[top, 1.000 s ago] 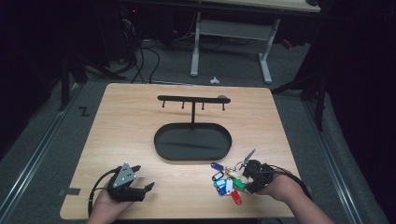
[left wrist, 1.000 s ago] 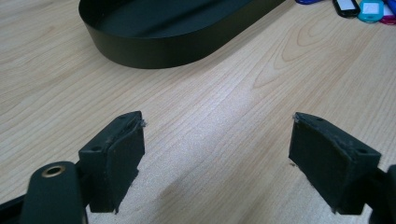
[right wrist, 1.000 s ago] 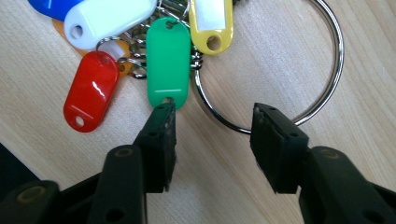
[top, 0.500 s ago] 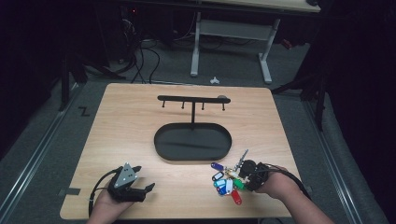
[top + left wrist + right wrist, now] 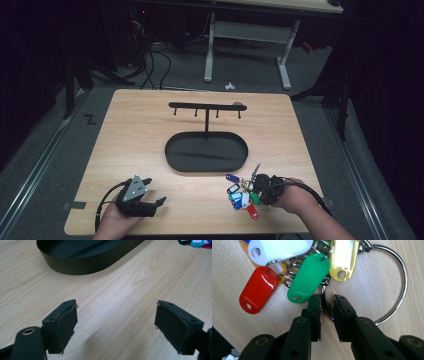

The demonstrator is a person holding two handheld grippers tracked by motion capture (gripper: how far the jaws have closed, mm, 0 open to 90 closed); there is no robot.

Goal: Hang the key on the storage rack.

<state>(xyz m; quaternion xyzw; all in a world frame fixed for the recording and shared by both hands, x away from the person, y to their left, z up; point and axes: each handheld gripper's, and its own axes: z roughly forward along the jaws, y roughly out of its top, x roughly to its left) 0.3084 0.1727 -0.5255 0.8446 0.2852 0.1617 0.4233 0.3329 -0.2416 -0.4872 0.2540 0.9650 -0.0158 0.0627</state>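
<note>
A bunch of coloured key tags (image 5: pixel 240 196) on a large metal ring (image 5: pixel 397 290) lies on the wooden table (image 5: pixel 140 130) at the front right. In the right gripper view the green tag (image 5: pixel 309 277), red tag (image 5: pixel 258 290), yellow tag (image 5: pixel 343 257) and white tag (image 5: pixel 279 248) fan out beyond the jaws. My right gripper (image 5: pixel 257 192) (image 5: pixel 327 298) has just been closing. Its jaws stand a narrow gap apart with the ring's wire running between them, and the pads do not visibly press on it. My left gripper (image 5: pixel 154 191) (image 5: pixel 116 307) rests open at the front left, holding nothing.
A black oval tray (image 5: pixel 175 155) (image 5: pixel 75 265) sits mid-table, with a black T-shaped hook stand (image 5: pixel 206 106) rising from it. Bare wood lies between the two grippers. Desk legs and cables stand on the floor beyond the table's far edge.
My right gripper has slid a little left toward the keys and its jaws have narrowed around the ring. The left gripper has stayed put.
</note>
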